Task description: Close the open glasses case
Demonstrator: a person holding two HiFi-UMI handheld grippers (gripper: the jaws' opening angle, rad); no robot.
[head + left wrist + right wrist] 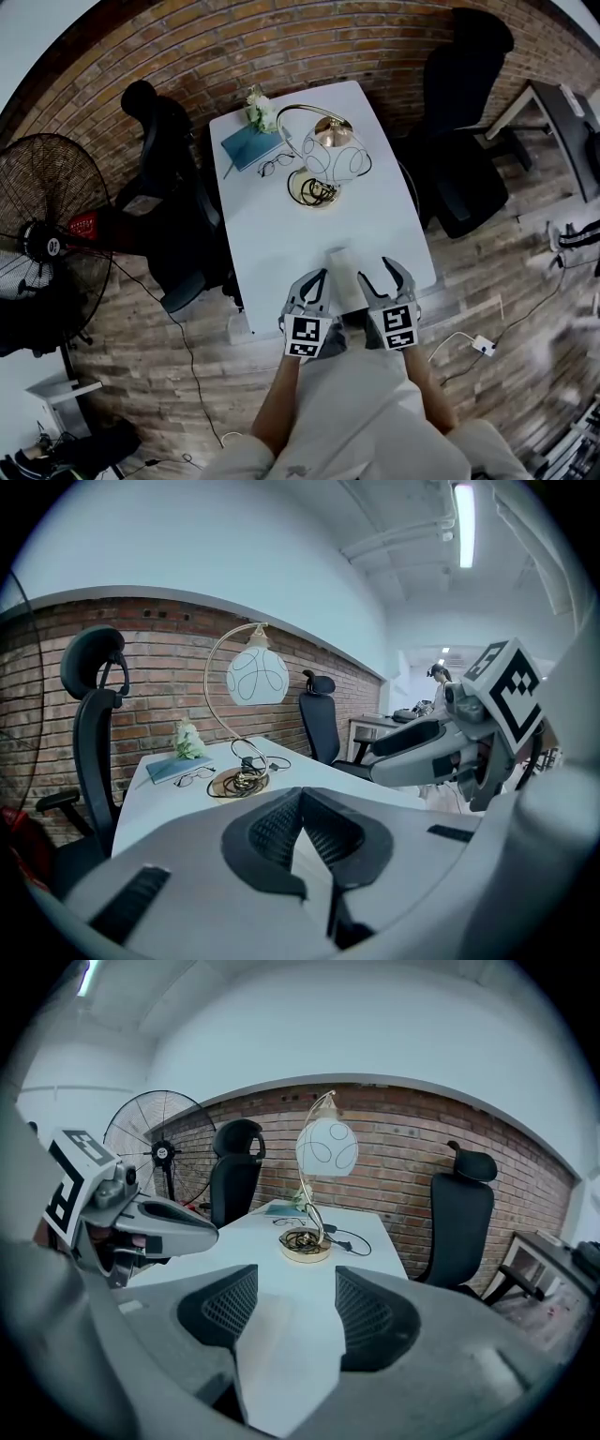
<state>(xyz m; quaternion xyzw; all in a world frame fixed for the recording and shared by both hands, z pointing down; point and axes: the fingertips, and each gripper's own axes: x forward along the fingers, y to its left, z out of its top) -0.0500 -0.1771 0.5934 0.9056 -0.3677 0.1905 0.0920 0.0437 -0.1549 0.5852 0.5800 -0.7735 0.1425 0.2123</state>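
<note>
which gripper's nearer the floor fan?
Left. The fan stands on the floor off the table's left side. The left gripper is at the near edge on that side; the right gripper is beside it, farther away.

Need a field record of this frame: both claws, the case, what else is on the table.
left claw: tips together, at the case's left side
right claw: jaws apart, clamped on nothing, at the case's right side
glasses case: white, at the table's near edge, between the two claws; lid state cannot be told
table: white
far end of table: lamp, glasses, teal notebook, flowers
floor, left: fan
</note>
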